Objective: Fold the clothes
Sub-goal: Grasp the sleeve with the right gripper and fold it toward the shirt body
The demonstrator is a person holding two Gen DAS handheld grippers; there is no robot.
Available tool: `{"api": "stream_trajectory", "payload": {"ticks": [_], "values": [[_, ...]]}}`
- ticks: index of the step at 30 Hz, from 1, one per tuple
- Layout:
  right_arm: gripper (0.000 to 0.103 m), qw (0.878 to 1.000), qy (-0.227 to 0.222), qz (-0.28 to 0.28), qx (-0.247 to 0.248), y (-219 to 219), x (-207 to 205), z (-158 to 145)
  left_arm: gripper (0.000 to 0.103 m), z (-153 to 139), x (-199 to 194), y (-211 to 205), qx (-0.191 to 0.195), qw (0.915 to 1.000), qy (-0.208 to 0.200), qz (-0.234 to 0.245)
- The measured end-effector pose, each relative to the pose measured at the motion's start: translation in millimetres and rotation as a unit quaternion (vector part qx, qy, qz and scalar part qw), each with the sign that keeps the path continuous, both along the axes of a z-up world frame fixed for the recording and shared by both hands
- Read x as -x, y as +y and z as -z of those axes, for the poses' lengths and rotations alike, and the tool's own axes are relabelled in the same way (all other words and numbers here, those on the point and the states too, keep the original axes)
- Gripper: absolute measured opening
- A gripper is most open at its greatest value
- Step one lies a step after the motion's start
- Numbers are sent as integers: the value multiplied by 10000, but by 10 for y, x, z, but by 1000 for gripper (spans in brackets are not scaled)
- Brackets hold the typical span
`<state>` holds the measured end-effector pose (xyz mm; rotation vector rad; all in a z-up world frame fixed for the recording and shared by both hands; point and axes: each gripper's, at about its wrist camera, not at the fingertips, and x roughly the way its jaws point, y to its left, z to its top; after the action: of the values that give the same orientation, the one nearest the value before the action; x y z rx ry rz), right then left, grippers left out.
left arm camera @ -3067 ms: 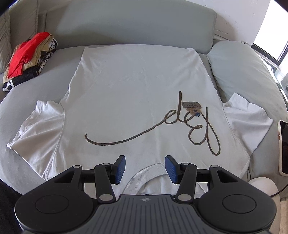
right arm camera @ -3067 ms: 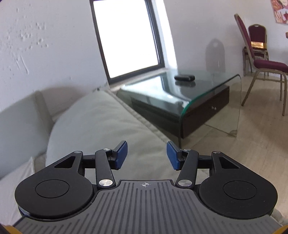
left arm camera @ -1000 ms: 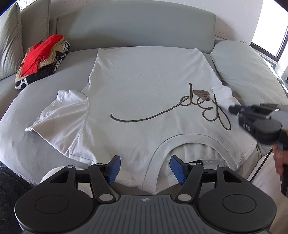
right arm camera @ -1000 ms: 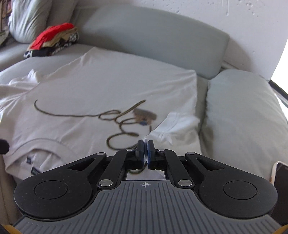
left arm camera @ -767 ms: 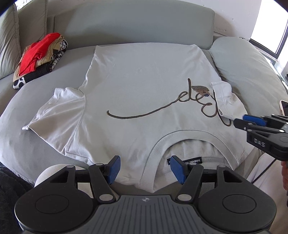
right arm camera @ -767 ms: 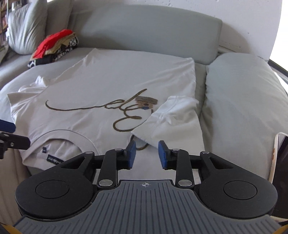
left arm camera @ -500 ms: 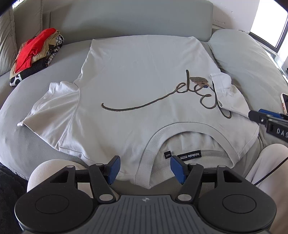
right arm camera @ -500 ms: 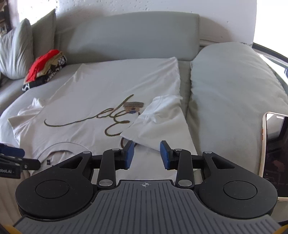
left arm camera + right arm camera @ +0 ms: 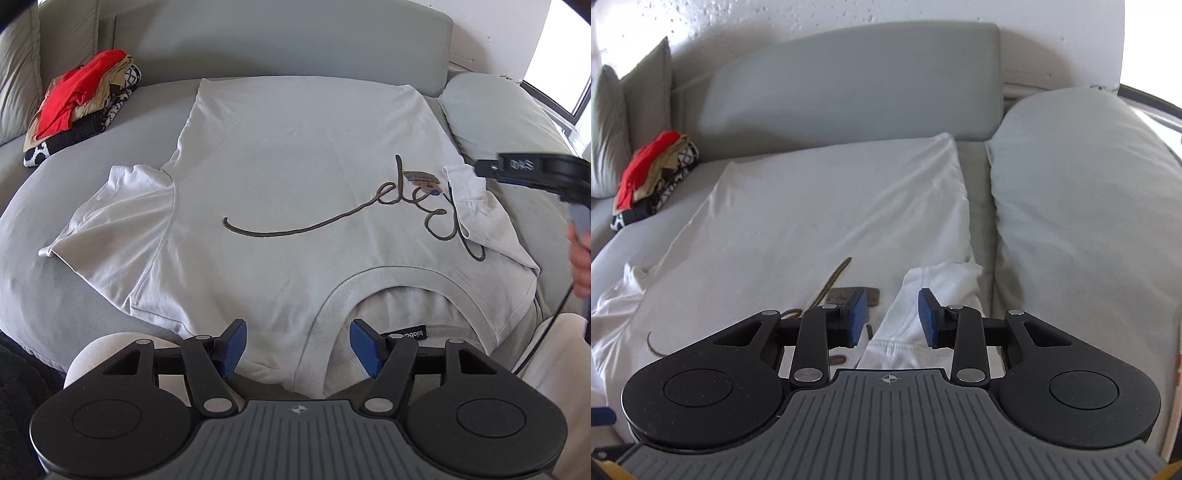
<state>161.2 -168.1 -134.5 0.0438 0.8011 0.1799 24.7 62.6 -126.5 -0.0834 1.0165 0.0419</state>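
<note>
A white T-shirt point(image 9: 295, 177) with brown script lettering lies flat on the grey sofa, collar toward me. Its right sleeve point(image 9: 476, 206) is folded in over the chest; the left sleeve point(image 9: 110, 218) lies spread out. My left gripper point(image 9: 297, 349) is open, hovering just before the collar with nothing between its fingers. My right gripper point(image 9: 892, 319) is open above the folded sleeve point(image 9: 923, 302), and it also shows in the left wrist view as the black right gripper point(image 9: 524, 171) at the shirt's right edge.
A pile of folded clothes point(image 9: 74, 107), red on top, sits at the sofa's back left. A large grey cushion point(image 9: 1082, 221) bounds the shirt on the right. The sofa backrest point(image 9: 280, 40) runs behind. A person's hand point(image 9: 580, 258) and pale trouser knees show near the front.
My right gripper laid the right sleeve over the chest, opened and let it go, then moved forward over the sleeve. My left gripper stayed open near the collar.
</note>
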Motion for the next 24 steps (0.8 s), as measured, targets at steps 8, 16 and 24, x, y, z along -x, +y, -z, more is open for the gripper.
{"api": "stream_trajectory", "payload": {"ticks": [8,16,24], "values": [[33,9964,762,347,-147,-21,-497,424,62,109,-60,4,24,9998,184,9],[2,9942,685,705,-435,-187,-483,439,62,128,-72,-10,27,9997,225,24],[1,9934,314,300,-1061,-111,-404,288,62,118,-58,-39,-18,9998,211,46]]}}
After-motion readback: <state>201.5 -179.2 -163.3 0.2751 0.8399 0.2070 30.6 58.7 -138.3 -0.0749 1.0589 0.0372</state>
